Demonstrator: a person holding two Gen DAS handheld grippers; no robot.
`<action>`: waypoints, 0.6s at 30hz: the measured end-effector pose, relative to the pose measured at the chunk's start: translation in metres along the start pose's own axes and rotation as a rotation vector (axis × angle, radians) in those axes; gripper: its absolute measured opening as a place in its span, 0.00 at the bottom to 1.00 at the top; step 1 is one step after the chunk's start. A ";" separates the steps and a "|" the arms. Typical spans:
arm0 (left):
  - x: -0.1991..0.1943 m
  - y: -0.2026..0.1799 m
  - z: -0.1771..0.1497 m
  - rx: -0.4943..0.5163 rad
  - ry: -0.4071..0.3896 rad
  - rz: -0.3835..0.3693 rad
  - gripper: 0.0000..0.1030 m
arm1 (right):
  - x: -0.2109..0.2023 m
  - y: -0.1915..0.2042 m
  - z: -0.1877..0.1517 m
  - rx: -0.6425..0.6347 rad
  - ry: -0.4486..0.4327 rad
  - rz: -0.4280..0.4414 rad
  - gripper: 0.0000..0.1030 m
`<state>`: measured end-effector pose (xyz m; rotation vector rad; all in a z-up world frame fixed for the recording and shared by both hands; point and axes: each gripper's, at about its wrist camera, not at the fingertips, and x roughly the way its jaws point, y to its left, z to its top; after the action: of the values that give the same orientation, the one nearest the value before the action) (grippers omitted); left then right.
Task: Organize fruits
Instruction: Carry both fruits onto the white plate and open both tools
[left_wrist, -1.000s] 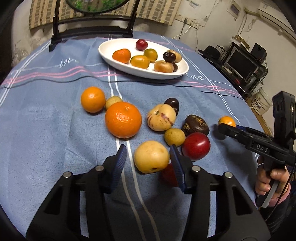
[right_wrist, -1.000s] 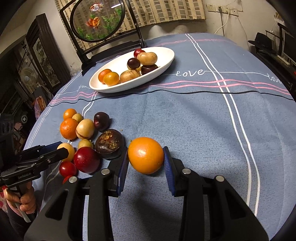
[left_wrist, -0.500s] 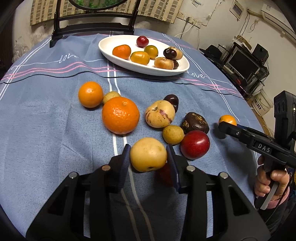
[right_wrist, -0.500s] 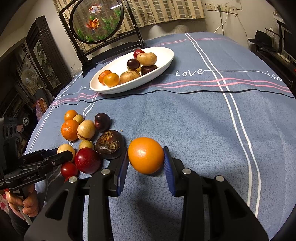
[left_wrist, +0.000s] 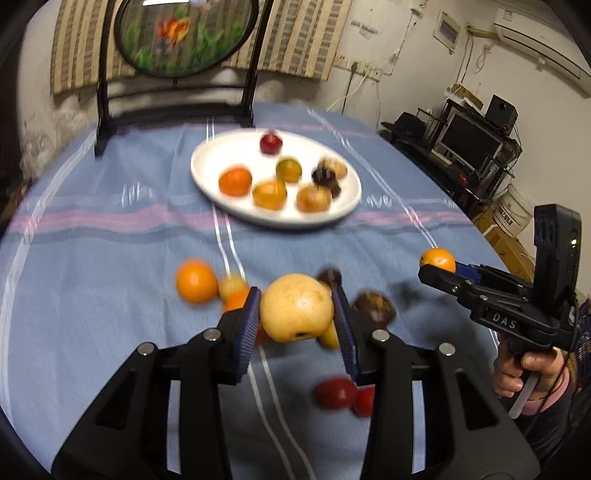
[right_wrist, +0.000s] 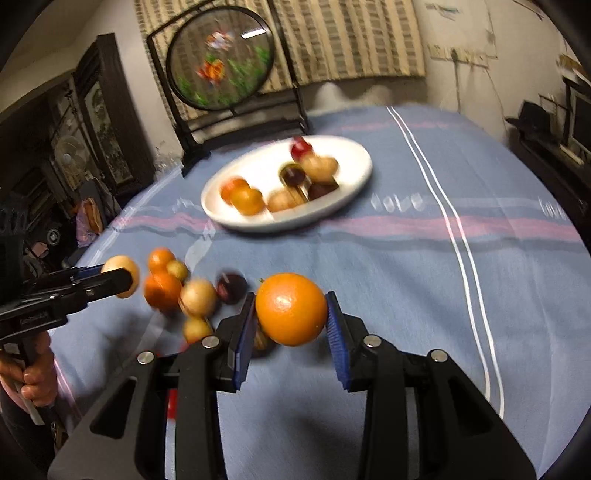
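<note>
Left wrist view: round pale-yellow fruit (left_wrist: 298, 307) clamped in left gripper (left_wrist: 297, 325), above cloth, short of white oval plate (left_wrist: 207, 162) | right gripper (right_wrist: 291, 325) gripped smooth orange (right_wrist: 291, 308) | step: carrying | next: lower both onto plate's bare patches.
</note>
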<state>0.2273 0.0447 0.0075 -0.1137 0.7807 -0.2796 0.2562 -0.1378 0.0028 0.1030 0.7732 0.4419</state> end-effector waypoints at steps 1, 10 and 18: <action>0.001 0.000 0.010 0.013 -0.010 0.005 0.39 | 0.002 0.003 0.009 -0.009 -0.012 0.008 0.36; 0.061 0.033 0.120 0.016 -0.035 0.038 0.39 | 0.066 0.034 0.087 -0.099 -0.035 0.026 0.36; 0.152 0.068 0.156 -0.022 0.074 0.100 0.39 | 0.121 0.037 0.097 -0.127 0.080 0.029 0.36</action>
<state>0.4540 0.0653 0.0006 -0.0847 0.8605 -0.1814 0.3867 -0.0467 0.0028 -0.0223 0.8213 0.5236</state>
